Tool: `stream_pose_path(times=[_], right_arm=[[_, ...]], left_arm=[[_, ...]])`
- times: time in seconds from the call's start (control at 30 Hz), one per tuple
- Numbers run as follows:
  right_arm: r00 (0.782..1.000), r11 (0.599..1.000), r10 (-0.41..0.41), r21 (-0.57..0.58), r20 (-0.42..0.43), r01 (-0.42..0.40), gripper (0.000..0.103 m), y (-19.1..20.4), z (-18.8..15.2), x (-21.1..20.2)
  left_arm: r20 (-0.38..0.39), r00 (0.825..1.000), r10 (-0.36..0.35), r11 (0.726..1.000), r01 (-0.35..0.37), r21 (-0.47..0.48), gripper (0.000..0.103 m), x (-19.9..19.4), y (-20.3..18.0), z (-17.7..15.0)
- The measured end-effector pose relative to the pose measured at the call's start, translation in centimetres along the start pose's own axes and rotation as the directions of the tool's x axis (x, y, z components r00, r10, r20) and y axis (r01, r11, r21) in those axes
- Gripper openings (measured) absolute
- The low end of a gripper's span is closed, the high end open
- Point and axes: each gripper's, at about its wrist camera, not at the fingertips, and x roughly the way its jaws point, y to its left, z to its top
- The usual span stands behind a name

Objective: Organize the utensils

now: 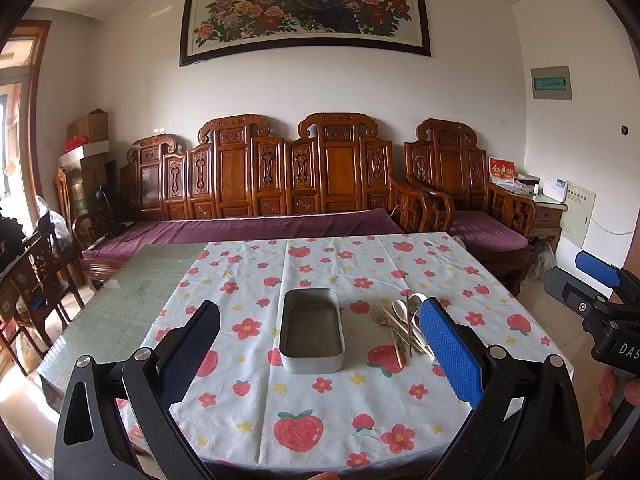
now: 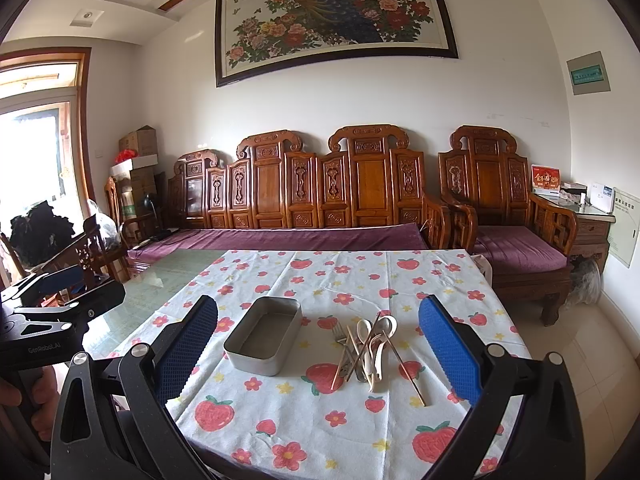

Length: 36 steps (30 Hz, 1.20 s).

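An empty metal tin (image 1: pixel 312 330) (image 2: pixel 264 336) stands on the strawberry tablecloth (image 1: pixel 320 408) (image 2: pixel 304 420). To its right lies a loose pile of utensils (image 1: pixel 402 328) (image 2: pixel 366 350): a fork, white spoons and several chopsticks, crossing one another. My left gripper (image 1: pixel 324 344) is open and empty, held above the near part of the table, facing the tin. My right gripper (image 2: pixel 320 344) is open and empty, facing the pile. The right gripper's body shows at the right edge of the left wrist view (image 1: pixel 600 300). The left gripper's body shows at the left edge of the right wrist view (image 2: pixel 48 312).
The cloth covers the right part of a glass-topped table (image 1: pixel 132 300) (image 2: pixel 160 280). A carved wooden sofa with purple cushions (image 1: pixel 260 200) (image 2: pixel 304 208) stands behind the table. Chairs and boxes (image 1: pixel 84 152) stand at the left, a side cabinet (image 2: pixel 588 224) at the right.
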Motion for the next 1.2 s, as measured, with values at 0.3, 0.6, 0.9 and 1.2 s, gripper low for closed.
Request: stream_pose_path(times=[0.3,0.6,0.9,1.2], right_arm=[[1.0,1.0,0.0,0.003,-0.017,0.0,0.101,0.0,-0.1,0.2],[0.997,1.0,-0.012,0.021,-0.076,0.013,0.101,-2.2,-2.6,3.3],[0.99,0.999,-0.03,0.019,-0.138,0.033,0.101,-4.5,-5.3,7.0],[0.965,0.999,-0.046,0.013,-0.258,0.051,0.087,-7.8,-9.2,13.1]], left_arm=[[-0.043,0.999,-0.008,1.0,0.008,-0.006,0.097,1.5,0.1,-0.7],[-0.168,0.986,-0.017,1.0,0.017,-0.001,0.097,6.2,0.4,-3.8],[-0.224,0.974,-0.03,0.999,0.035,0.018,0.097,10.1,-0.5,-6.3],[-0.289,0.954,-0.081,0.994,0.098,0.043,0.097,14.8,-1.9,-8.5]])
